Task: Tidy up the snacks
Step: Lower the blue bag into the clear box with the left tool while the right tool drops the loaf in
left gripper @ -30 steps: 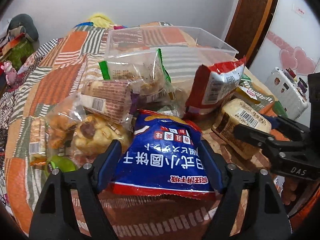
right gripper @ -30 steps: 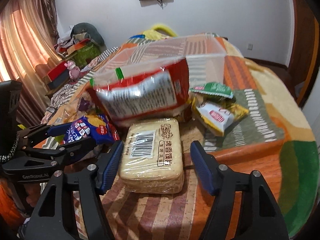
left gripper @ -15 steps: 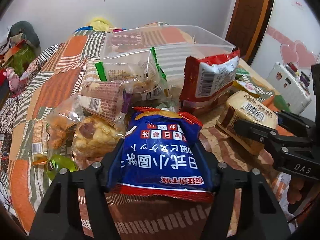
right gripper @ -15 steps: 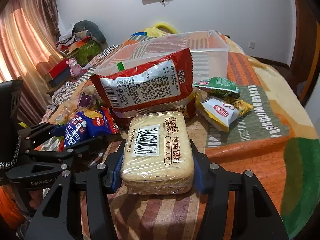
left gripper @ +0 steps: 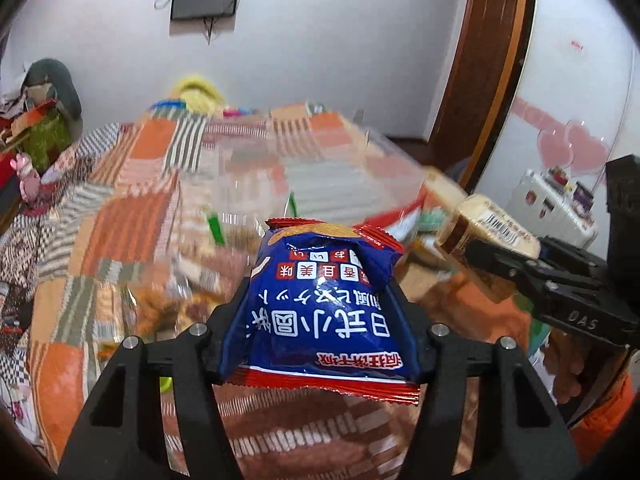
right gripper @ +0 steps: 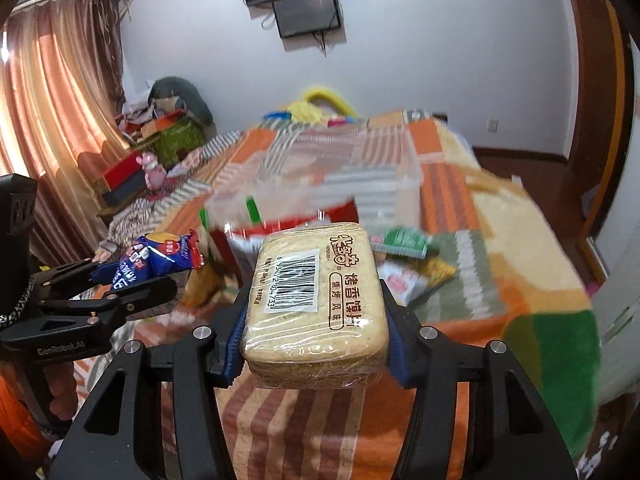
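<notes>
My left gripper [left gripper: 320,312] is shut on a blue and red snack bag [left gripper: 324,304] and holds it up off the bed. My right gripper [right gripper: 314,320] is shut on a clear-wrapped pack of beige toast slices [right gripper: 316,296], also lifted. Each gripper shows in the other's view: the right gripper with the toast pack [left gripper: 492,232] at the right, the left gripper with the blue bag [right gripper: 156,260] at the left. A clear plastic bin [right gripper: 360,172] stands on the bed beyond both; it also shows blurred in the left wrist view [left gripper: 320,168].
More snack bags lie on the patchwork bedspread [right gripper: 520,240] in front of the bin: a red bag [right gripper: 288,228], green and yellow packets [right gripper: 408,248]. A wooden door [left gripper: 480,64] is at the right, curtains [right gripper: 52,120] and clutter at the left.
Both grippers closed on their snacks, then lifted them off the bed. The views now tilt upward and the bed items blur.
</notes>
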